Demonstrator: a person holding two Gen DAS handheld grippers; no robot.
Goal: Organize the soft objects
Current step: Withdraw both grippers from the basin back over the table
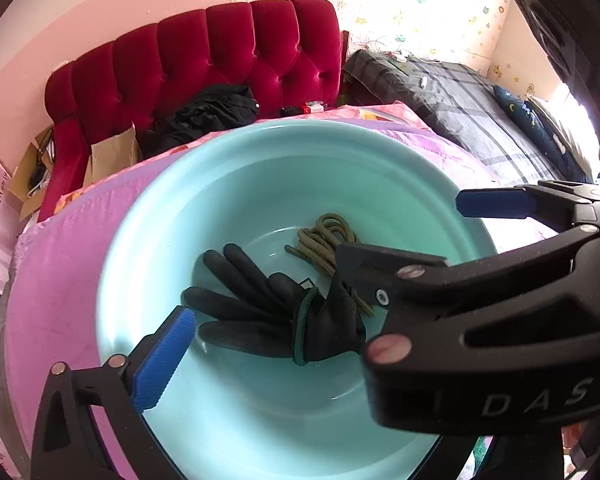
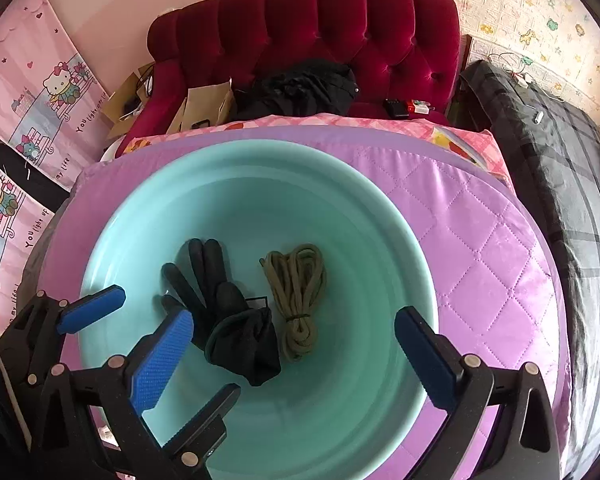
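Observation:
A black glove with a dark green cuff lies in the bottom of a teal basin. Beside it lies a bundled olive rope. Both grippers hang over the basin, close together and partly crossed. My left gripper is open above the glove. Its left blue pad shows, and its right finger is hidden behind the right gripper's body. My right gripper is open too. The glove and rope lie below its spread pads, which touch neither.
The basin rests on a purple quilted cover. Behind it stands a red tufted sofa with a black garment and paper bags. Grey plaid bedding lies on the right, and pink cartoon posters on the left.

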